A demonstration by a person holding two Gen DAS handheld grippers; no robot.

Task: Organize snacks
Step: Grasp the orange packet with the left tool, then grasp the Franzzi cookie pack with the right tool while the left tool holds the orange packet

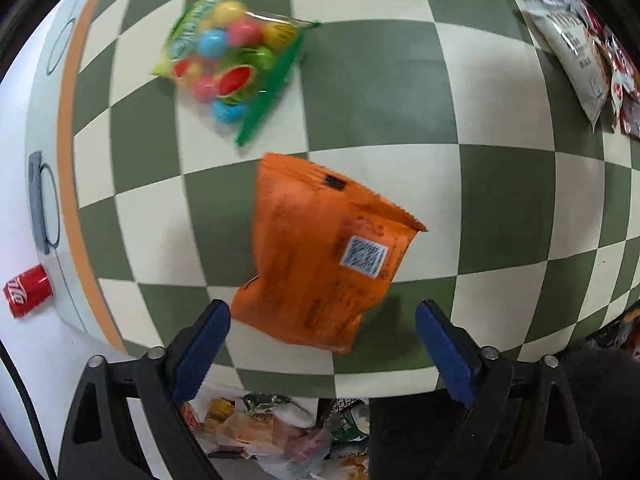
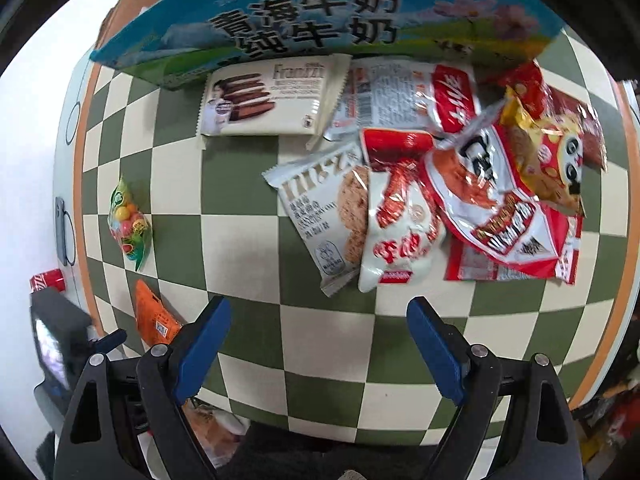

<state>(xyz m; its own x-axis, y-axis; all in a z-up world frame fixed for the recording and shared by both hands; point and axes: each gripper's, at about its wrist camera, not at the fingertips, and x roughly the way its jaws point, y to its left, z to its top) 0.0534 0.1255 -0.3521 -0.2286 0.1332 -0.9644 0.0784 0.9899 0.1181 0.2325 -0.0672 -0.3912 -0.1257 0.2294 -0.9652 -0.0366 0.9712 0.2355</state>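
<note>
The left gripper [image 1: 322,320] stands wide open, holding nothing, directly above the orange snack bag [image 1: 320,252] lying on the checkered tablecloth [image 1: 380,84]. The bag's print is blurred, unreadable.

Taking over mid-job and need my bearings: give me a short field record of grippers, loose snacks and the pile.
left gripper: open, above the orange packet, not gripping it
right gripper: open, nothing between the fingers
candy bag: flat on the checkered cloth, apart from the orange packet
snack pile: overlapping packets beside the milk carton
cola can: off the cloth
</note>
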